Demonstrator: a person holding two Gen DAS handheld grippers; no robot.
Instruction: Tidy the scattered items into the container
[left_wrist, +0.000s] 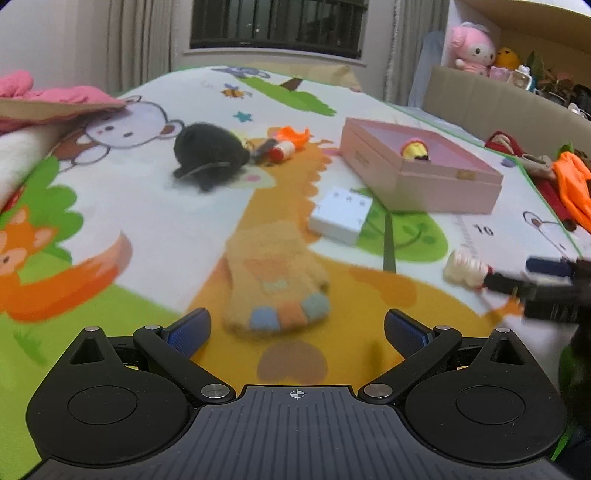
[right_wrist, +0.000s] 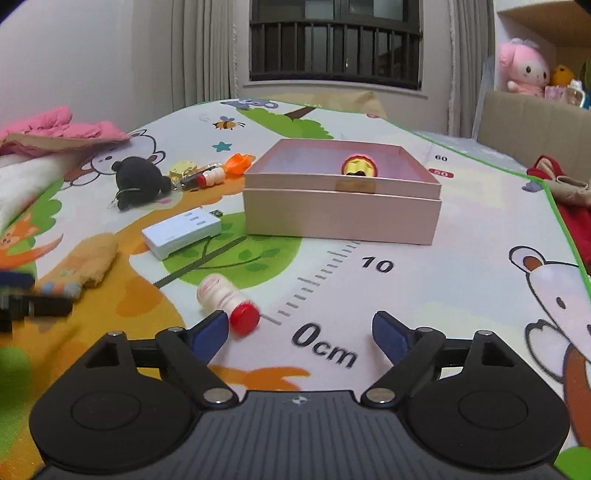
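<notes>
The left hand-held gripper (left_wrist: 297, 328) hangs low over the play mat (left_wrist: 184, 221), pointing forward, its blue-padded fingers (left_wrist: 188, 332) spread wide with nothing between them. Just ahead of its tips lies a fuzzy orange sock (left_wrist: 275, 273). Beyond that sits a white box (left_wrist: 341, 216), and behind it the pink box (left_wrist: 417, 173) stands open, holding a small yellow and red toy (left_wrist: 415, 149). A black plush (left_wrist: 208, 155) lies farther left, beside a small bottle (left_wrist: 282, 149) and an orange scrap (left_wrist: 293, 134). At the right edge the right hand-held gripper (left_wrist: 517, 280) reaches in, level with a cream bottle (left_wrist: 465, 267); this view is too blurred to tell contact.

From the right wrist, the right hand-held gripper (right_wrist: 299, 332) is also low and level, fingers (right_wrist: 208, 334) spread apart and empty. The cream bottle (right_wrist: 223, 297) lies on its side, its red cap (right_wrist: 243, 317) just beside the left fingertip. The pink box (right_wrist: 341, 210) sits straight ahead, well apart, with the toy (right_wrist: 360, 168) inside.
</notes>
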